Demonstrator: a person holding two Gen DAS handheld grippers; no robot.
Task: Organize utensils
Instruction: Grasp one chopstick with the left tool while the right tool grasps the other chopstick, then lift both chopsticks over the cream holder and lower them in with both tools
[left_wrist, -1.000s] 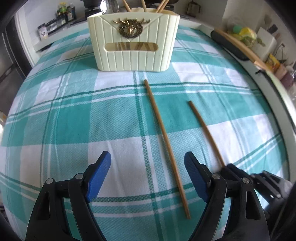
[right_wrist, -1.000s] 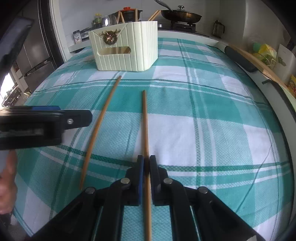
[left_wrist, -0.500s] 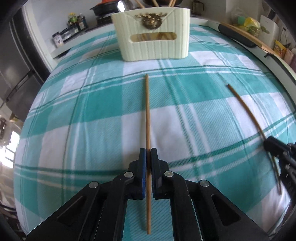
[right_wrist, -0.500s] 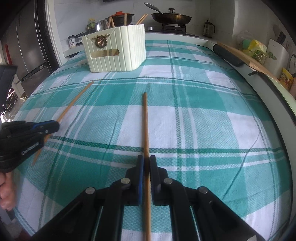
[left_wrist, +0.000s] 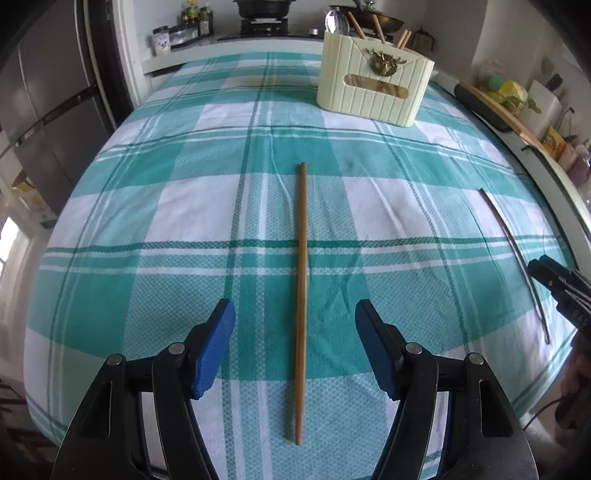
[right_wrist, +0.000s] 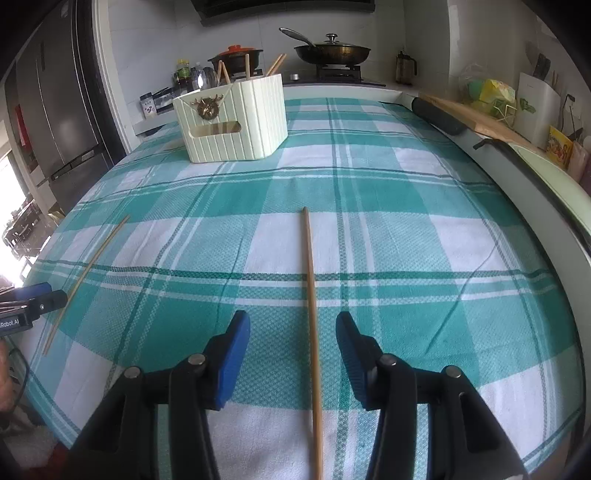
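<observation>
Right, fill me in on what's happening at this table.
A person is sorting chopsticks with a gripper in each hand. The left gripper has just been opening, one chopstick lying loose between its fingers on the checked cloth. The right gripper has also just been opening over the other chopstick. The cream holder, already holding utensils, stands farther back.
</observation>
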